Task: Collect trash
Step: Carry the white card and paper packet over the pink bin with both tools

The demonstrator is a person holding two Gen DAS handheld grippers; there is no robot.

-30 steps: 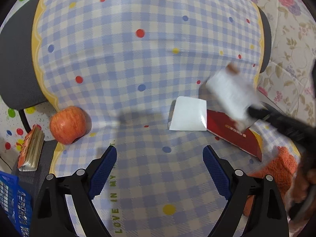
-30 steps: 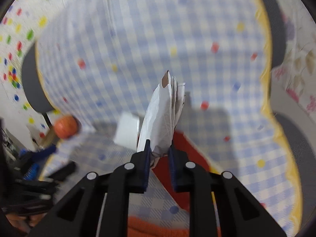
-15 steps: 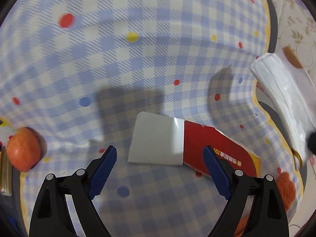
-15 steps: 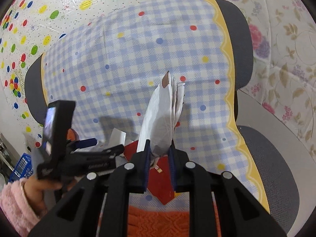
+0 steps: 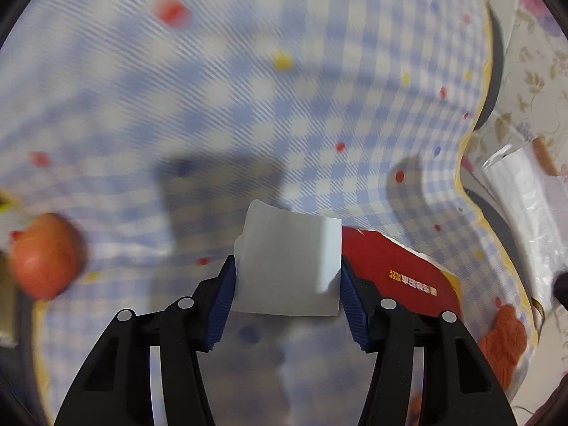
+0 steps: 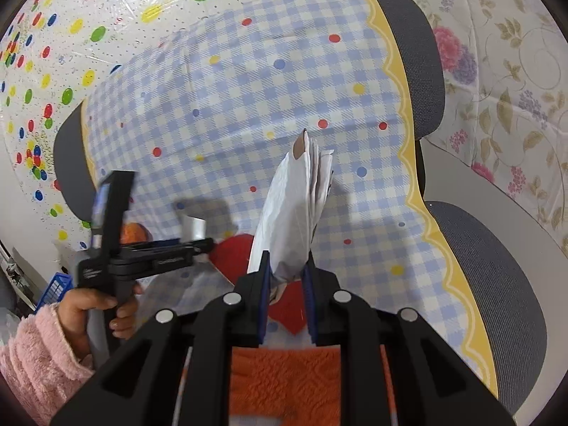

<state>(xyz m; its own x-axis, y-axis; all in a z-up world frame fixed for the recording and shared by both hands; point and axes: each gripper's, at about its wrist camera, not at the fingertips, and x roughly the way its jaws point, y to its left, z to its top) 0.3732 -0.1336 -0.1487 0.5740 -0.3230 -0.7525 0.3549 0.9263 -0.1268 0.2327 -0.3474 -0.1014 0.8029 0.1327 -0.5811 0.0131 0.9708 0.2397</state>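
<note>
A: Left wrist view: what is the left gripper [image 5: 287,284] taking, and how will it handle?

B: A white paper sheet [image 5: 289,266] on the checked cloth [image 5: 248,106], overlapping a red packet [image 5: 394,269]. It looks light and floppy, likely to buckle, so pinching opposite edges suits it. The jaws have just been closing from wide open; both blue pads [image 5: 223,294] now touch its sides, and one corner has lifted.

A: And the right gripper [image 6: 285,277]?

B: Unchanged: clamped narrowly on a white wrapper bundle [image 6: 298,206], held upright.

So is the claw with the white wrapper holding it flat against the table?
No. The right claw holds the white wrapper up on end, above the checked tablecloth.
</note>
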